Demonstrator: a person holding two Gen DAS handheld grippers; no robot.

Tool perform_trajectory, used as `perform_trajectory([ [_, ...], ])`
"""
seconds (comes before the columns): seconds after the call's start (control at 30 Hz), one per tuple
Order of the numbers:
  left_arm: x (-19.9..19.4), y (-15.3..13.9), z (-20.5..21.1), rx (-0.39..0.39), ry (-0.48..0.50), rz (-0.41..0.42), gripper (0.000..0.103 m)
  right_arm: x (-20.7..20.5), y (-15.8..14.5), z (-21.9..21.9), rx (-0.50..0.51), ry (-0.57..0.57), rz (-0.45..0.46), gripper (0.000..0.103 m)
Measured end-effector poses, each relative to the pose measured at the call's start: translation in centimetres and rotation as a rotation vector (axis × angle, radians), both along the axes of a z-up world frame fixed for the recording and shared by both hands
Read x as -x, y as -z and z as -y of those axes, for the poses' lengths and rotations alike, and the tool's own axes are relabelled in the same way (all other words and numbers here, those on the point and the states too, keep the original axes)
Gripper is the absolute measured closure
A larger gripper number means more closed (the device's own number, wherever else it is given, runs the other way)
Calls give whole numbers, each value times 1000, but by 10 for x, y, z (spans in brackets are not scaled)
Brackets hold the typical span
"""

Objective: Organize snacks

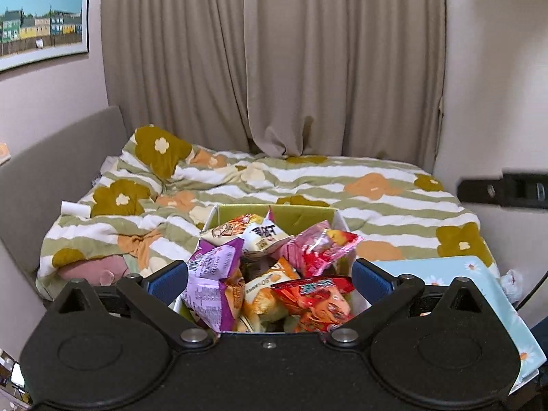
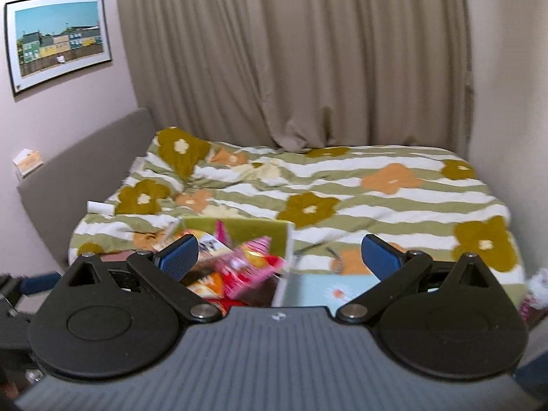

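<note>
My left gripper (image 1: 269, 274) hangs wide open and empty over the white cardboard box with green lining (image 1: 308, 214), heaped with crinkly foil snack packets (image 1: 308, 294) on the flower-patterned bed quilt (image 1: 376, 178); my right gripper (image 2: 279, 257), equally open and empty, straddles the box's right wall. Likely faults, in my judgement: jaws catching that wall and tipping the box on soft bedding, or overhanging packets sliding out
</note>
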State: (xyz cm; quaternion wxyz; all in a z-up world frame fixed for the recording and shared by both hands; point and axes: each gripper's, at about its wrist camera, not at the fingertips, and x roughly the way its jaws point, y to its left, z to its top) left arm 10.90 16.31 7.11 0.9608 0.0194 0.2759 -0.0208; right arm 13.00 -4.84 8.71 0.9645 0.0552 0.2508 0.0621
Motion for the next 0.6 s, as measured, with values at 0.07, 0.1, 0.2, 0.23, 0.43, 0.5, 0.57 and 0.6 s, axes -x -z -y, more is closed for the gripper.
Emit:
perform_trajectory([
  [0.07,11,-1,7,-3,3,16,0,15,3,10,17,20,-7,0],
  [0.1,17,-1,11,-3,3,24,0,24,5,15,25,33,-11,0],
  [0.2,33,2,20,-1,6,33,0,49,12,26,51,63,-28,0],
  [0.23,36,3,23,-1,8,33,0,57,15,30,59,74,-34,0],
  [0.43,62,9,42,-17,22,69,0,98,36,51,84,124,-78,0],
  [0.5,72,11,49,-29,28,99,0,108,43,58,83,143,-94,0],
  [0.57,77,13,55,-41,43,100,0,117,47,62,90,165,-100,0],
  [0.6,78,15,58,-46,50,92,0,119,48,64,94,174,-103,0],
])
